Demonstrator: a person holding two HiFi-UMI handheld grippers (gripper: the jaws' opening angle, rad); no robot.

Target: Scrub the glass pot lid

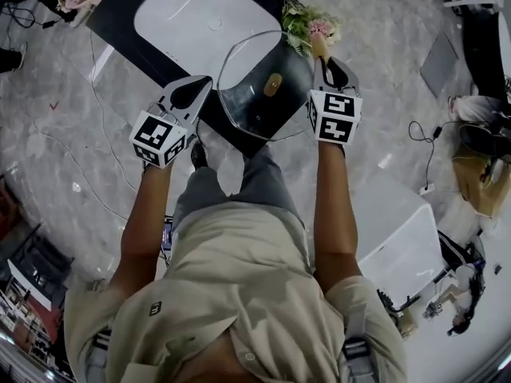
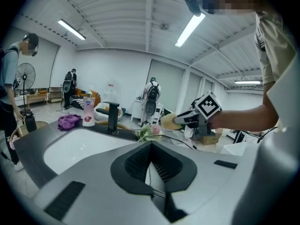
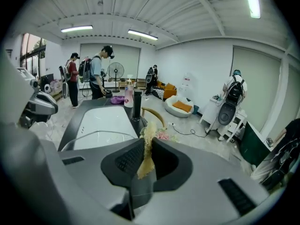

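One lid (image 1: 247,98) in L gripper (image 1: 204,84), sponge (image 3: 146,154) in R gripper (image 1: 329,64).

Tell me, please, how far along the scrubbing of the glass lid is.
Done: the left gripper is shut on the glass pot lid's rim. In hand: the right gripper clamps a sponge beside the lid's rim. Left: the scrubbing itself; the glass shows no foam.

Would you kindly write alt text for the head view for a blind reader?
Seen from above, a person holds a glass pot lid by its edge in the left gripper and a yellow sponge in the right gripper, near a white sink.
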